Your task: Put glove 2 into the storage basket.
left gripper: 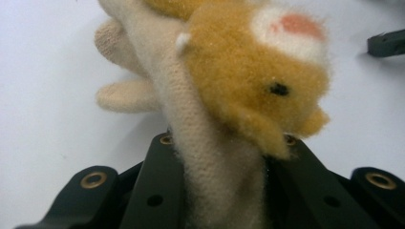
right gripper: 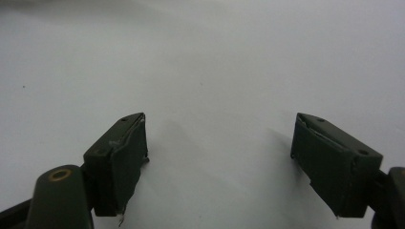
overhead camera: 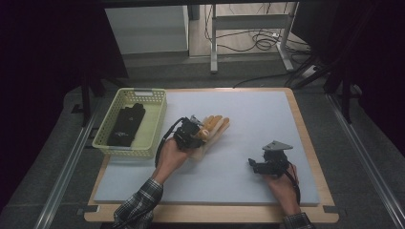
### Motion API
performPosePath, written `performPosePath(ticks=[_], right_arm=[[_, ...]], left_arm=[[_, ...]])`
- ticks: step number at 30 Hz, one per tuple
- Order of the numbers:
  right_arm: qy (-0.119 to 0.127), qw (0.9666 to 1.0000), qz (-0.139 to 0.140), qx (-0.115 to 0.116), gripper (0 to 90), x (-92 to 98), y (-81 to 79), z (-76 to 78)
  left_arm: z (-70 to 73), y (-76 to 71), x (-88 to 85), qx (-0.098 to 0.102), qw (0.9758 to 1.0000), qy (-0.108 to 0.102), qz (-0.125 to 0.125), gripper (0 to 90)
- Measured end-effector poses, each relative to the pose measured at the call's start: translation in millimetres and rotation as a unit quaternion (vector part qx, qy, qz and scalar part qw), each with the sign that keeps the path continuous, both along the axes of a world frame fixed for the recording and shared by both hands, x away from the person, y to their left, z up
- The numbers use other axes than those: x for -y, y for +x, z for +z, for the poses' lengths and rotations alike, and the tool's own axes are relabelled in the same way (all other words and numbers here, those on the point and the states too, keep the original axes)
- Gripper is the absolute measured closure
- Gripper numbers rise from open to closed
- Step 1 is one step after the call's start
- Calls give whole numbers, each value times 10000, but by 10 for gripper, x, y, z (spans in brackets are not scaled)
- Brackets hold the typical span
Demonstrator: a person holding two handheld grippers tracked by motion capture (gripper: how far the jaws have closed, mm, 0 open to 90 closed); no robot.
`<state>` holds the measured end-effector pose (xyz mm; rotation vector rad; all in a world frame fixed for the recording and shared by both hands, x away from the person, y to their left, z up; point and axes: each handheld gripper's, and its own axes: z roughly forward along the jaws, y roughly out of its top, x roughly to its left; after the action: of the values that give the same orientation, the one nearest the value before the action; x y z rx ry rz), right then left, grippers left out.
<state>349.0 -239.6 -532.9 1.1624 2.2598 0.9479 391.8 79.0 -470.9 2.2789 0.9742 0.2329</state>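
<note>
Two grippers in view. Left gripper (overhead camera: pixel 197 131) is clamped on the plush glove (overhead camera: pixel 213 129), whose cuff end is hidden betw. the jaws. Its long axis runs straight out from that gripper, fingers pointing away. Tan and orange fuzz, cream knit underside, pink-white patch. Right gripper (right gripper: pixel 217 157): jaws apart, nothing betw. them, over the desk (overhead camera: pixel 248 124).

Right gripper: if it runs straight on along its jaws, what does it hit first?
Probably nothing but the white mat. The right gripper has its jaws open with bare mat between and beyond them. In the high view it points left, roughly toward the plush glove, but depth is unclear.
</note>
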Motion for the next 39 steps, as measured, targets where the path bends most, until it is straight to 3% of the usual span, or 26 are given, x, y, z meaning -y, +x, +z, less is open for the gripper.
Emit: performPosePath(ticks=[7, 14, 20, 26, 28, 32, 36, 37, 38, 39], right_arm=[[4, 10000, -6, -4, 196, -1, -1, 0], [-1, 10000, -1, 2, 196, 0, 0, 0], [6, 10000, -3, 7, 196, -1, 0, -2], [8, 10000, -3, 6, 196, -1, 0, -2], [4, 10000, -2, 10, 196, -1, -1, -2], [5, 10000, -1, 9, 196, -1, 0, -2], [4, 10000, -1, 10, 196, -1, 0, -2], [3, 10000, -1, 11, 196, -1, 0, -2], [3, 10000, -2, 11, 195, -1, -1, -2], [4, 10000, -2, 11, 195, -1, -1, -2]], left_arm=[[176, 29, -87, 138, 9998, 44, 151, 763], [374, 123, -297, 182, 9988, 111, 436, 762], [621, 193, -614, 287, 9959, 139, 849, 761], [721, 235, -867, 333, 9928, 216, 1131, 760], [748, 262, -1067, 335, 9895, 220, 1388, 760], [754, 281, -1311, 327, 9850, 258, 1674, 758], [732, 289, -1592, 353, 9790, 327, 1979, 757], [732, 289, -1592, 353, 9790, 327, 1979, 757], [704, 297, -1721, 348, 9760, 346, 2123, 756], [689, 299, -1764, 334, 9744, 342, 2196, 757]])
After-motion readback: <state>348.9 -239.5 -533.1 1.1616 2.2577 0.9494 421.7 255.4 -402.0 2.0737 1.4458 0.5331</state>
